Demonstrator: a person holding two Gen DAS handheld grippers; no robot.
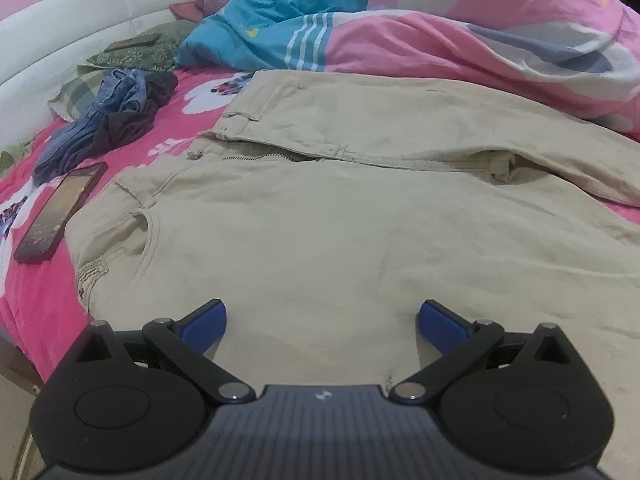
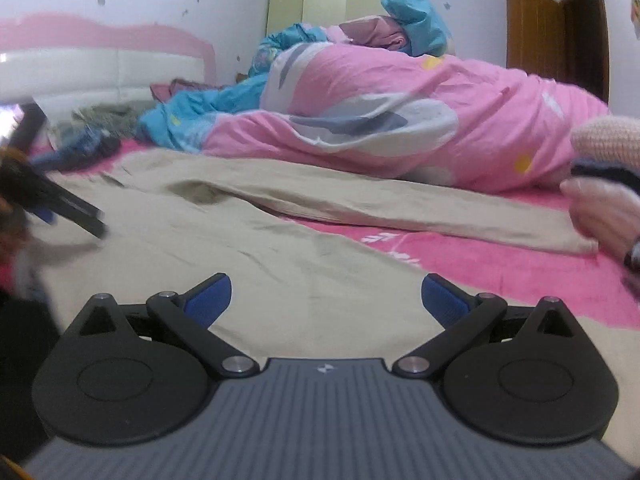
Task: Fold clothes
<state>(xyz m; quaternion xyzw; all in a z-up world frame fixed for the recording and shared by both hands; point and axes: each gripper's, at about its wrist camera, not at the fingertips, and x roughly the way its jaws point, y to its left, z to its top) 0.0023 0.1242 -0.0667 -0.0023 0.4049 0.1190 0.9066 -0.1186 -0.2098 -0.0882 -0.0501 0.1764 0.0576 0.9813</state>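
Observation:
Beige trousers (image 1: 360, 208) lie flat on the pink bed sheet (image 1: 36, 292), waistband to the left with the zip open. My left gripper (image 1: 322, 322) hovers open just over the near trouser leg, its blue pads (image 1: 204, 326) wide apart with nothing between them. In the right wrist view the trousers (image 2: 280, 248) run away to the right, the far leg ending in a hem (image 2: 576, 245). My right gripper (image 2: 326, 298) is open too, low over the near leg and holding nothing. The left gripper (image 2: 76, 210) shows blurred at the left edge.
A dark phone (image 1: 60, 216) lies on the sheet left of the waistband. A heap of blue and black clothes (image 1: 108, 124) sits beyond it. A bulky pink and blue duvet (image 2: 400, 120) fills the far side. A hand (image 2: 604, 216) in a knit sleeve rests by the hem.

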